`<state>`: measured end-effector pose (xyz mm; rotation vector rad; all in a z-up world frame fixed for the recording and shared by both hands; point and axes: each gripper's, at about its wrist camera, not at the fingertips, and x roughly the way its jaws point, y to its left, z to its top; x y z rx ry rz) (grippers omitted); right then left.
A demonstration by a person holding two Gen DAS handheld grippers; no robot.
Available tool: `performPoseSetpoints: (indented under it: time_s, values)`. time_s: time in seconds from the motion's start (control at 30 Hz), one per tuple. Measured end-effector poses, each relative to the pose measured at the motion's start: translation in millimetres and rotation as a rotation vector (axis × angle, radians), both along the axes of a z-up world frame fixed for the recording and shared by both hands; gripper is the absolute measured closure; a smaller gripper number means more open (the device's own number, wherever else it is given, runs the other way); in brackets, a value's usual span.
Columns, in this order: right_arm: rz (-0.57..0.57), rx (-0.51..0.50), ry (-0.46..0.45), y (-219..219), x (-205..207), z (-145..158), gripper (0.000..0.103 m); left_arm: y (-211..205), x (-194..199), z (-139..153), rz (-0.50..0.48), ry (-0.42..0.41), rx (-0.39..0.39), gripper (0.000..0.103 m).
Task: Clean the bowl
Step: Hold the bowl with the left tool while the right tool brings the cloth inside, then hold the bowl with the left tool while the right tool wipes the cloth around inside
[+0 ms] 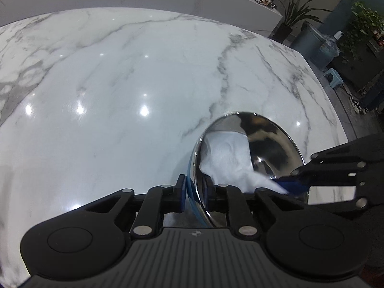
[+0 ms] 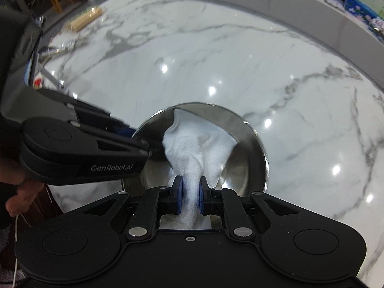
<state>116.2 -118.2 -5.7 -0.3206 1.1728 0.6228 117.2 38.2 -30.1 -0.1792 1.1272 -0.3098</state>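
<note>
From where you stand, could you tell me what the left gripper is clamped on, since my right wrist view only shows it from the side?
Observer: The left gripper is shut on the near rim of the steel bowl, one finger inside and one outside.
Operator: Thank you. Is the bowl flat on the table?
Observer: No, the left wrist view shows it tipped up on edge, its opening facing the right gripper.
Operator: And is anything beyond the table on that side?
Observer: Yes, potted plants and a grey bin stand past the marble table.
</note>
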Motion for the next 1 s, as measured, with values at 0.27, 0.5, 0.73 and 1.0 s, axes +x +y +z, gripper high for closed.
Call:
performPoseSetpoints:
  time_s: [0.27, 0.5, 0.73, 1.0]
  values:
    - [0.086, -0.108, 0.005, 14, -1, -9, 0.092, -5, -1, 1, -0.028, -0.024, 0.025, 0.095]
    - [0.151, -0.269, -0.102, 16, -11, -10, 0.092, -10, -4, 4, -0.037, -0.043, 0.036, 0.095]
    - [0.107, -0.234, -0.091, 7, -8, -9, 0.092, -14, -9, 4, -0.044, -0.01, 0.029, 0.092]
    - [0.111, -0.223, -0.101, 13, -6, -13, 0.092, -12, -15, -1, -0.079, 0.09, -0.025, 0.081]
